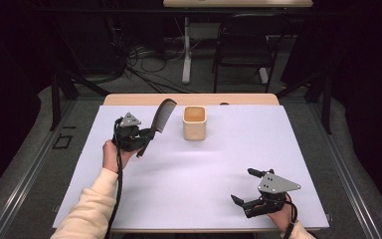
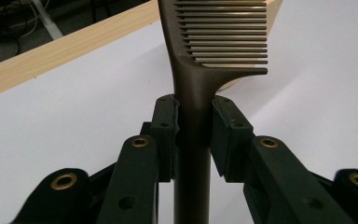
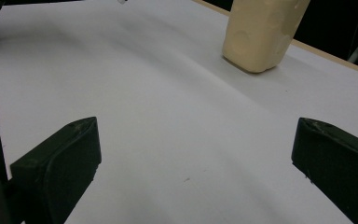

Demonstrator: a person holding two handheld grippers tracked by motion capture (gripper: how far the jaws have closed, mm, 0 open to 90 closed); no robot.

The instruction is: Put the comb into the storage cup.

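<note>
Setting: a lab or recording studio, probably, though the dark surroundings hide much of it. Evidence, as seen from beside the desk: a pale wooden desk (image 1: 191, 99) with a white sheet (image 1: 194, 169) covering all but its far edge; black curtains or dark walls on every side; grey carpeted floor; a tangle of cables (image 1: 139, 57) on the floor beyond the desk's far edge; a black chair (image 1: 243, 45) and the white leg of a second table (image 1: 186, 50) behind; black metal stand legs (image 1: 62, 84) off the desk's far corners.
</note>
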